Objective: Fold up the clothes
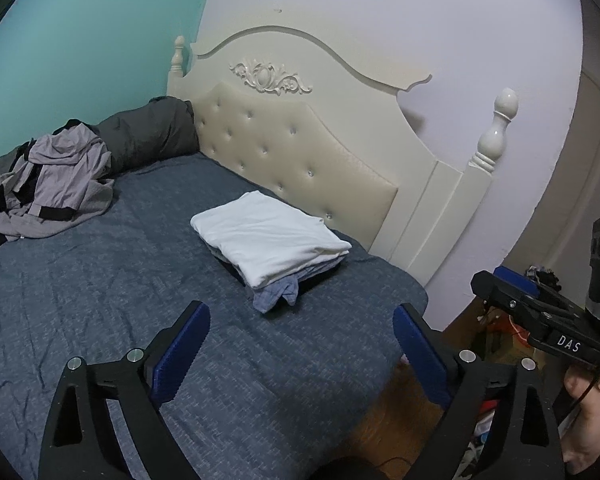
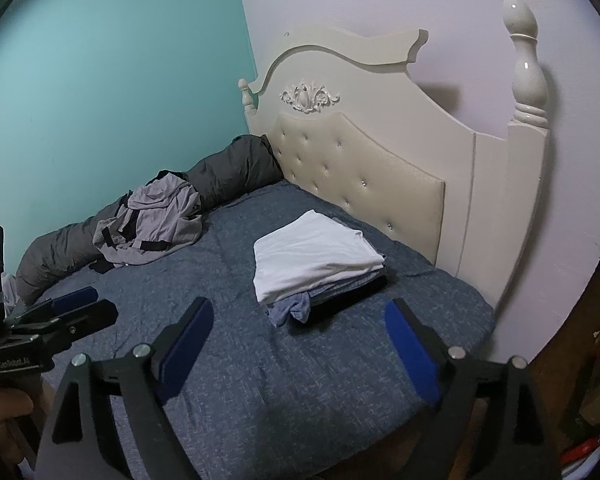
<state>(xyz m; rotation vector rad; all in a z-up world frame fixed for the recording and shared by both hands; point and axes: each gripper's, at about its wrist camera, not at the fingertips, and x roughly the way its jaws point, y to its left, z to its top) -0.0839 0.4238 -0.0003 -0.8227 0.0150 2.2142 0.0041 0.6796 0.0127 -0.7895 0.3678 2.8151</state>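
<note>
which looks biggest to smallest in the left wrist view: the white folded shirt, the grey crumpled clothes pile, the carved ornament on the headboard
1. white folded shirt
2. grey crumpled clothes pile, close to the shirt in apparent size and farther off, so this order is unsure
3. carved ornament, clearly smallest

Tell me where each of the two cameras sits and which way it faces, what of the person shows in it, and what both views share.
Left wrist: sits on the left gripper, looks slightly down over the bed toward the headboard; open jaws in front, right gripper and a hand at right.
Right wrist: sits on the right gripper, same facing; open jaws in front, left gripper at left.
Shared: folded stack, unfolded grey pile.
</note>
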